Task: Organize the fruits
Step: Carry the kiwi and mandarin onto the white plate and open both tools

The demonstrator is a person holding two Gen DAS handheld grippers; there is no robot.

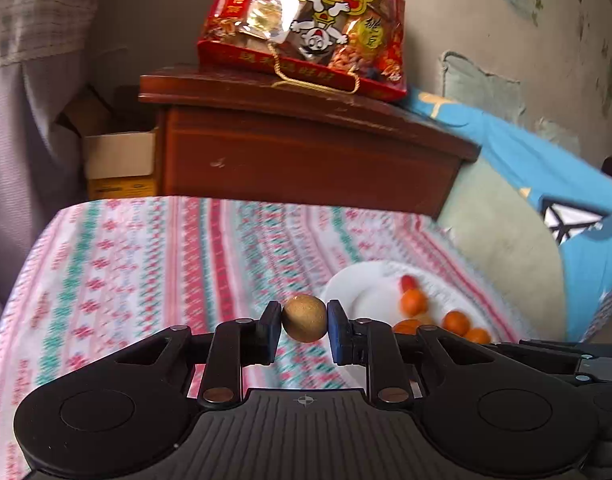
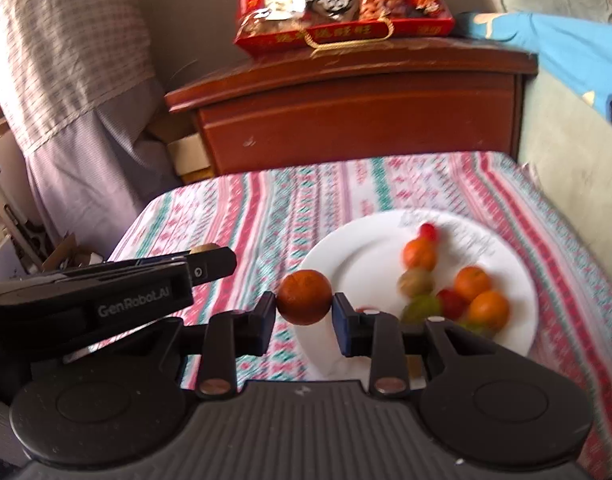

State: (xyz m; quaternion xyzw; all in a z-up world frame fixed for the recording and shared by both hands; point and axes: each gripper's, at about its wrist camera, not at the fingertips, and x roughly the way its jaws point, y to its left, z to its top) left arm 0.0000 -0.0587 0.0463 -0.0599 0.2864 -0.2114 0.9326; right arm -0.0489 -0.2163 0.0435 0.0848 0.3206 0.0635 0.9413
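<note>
My left gripper [image 1: 305, 322] is shut on a small round tan fruit [image 1: 305, 318], lifted above the patterned tablecloth [image 1: 146, 264]. In the right wrist view my right gripper [image 2: 305, 305] is shut on a small orange fruit [image 2: 304, 297], held over the left rim of a white plate [image 2: 346, 256]. On that plate lie several small fruits: orange ones [image 2: 472, 283], a red one [image 2: 428, 232] and greenish ones [image 2: 422, 307]. The left gripper shows from the side at the left [image 2: 210, 266], with the tan fruit peeking over its tip. The plate [image 1: 358, 284] also appears to the right of my left gripper.
A dark wooden cabinet [image 2: 358, 108] stands just behind the table, with a red snack bag [image 2: 342, 0] on top. Blue bedding [image 2: 566, 52] and a green cushion lie to the right. Draped cloth [image 2: 74, 80] and cardboard boxes [image 1: 118, 160] fill the left side.
</note>
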